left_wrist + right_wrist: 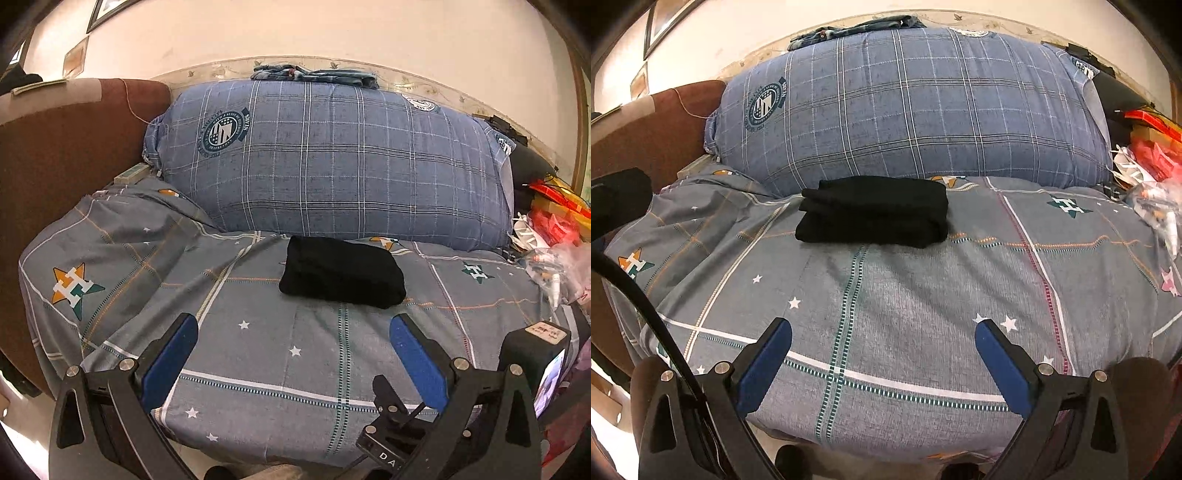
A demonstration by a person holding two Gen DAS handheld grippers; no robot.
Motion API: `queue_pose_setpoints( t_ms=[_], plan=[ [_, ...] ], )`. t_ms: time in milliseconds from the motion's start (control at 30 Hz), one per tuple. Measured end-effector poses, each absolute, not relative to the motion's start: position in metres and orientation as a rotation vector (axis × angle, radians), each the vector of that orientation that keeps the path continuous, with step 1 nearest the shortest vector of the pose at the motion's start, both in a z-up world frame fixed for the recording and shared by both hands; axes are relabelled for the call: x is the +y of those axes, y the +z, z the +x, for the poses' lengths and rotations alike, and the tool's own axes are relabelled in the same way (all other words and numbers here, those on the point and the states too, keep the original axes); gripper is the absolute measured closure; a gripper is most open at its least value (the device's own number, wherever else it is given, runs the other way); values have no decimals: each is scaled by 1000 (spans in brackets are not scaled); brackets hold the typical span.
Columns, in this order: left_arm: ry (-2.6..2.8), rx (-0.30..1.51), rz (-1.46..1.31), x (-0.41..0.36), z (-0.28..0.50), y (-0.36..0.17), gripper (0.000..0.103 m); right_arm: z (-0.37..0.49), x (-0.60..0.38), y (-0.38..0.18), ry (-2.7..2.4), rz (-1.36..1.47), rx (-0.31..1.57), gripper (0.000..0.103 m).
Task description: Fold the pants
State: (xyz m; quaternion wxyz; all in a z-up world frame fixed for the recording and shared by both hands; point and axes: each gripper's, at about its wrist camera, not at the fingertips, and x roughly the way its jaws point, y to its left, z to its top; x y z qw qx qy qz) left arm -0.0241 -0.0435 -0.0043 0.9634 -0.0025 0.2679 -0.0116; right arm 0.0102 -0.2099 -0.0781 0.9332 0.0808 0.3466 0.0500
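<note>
**Both grippers spread wide, pants folded on the bed**

Left gripper [293, 334] and right gripper [883, 334] hang with jaws apart, grasping nothing, above the grey star-print bedsheet [905, 295]. At twelve o'clock lie the black pants [341, 277], a compact folded stack, just before the blue plaid pillow [332, 158].

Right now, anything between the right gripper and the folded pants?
Nothing. In the right wrist view, only bare star-print bedsheet lies between the open right gripper and the folded black pants.
</note>
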Motion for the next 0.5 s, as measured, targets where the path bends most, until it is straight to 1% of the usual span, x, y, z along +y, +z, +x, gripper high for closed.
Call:
queue_pose_setpoints(
  t_ms=[500],
  plan=[
    [-54,587,-38,-44,-20,-11,0,9,-203,-82,117,135,714,1]
  ],
)
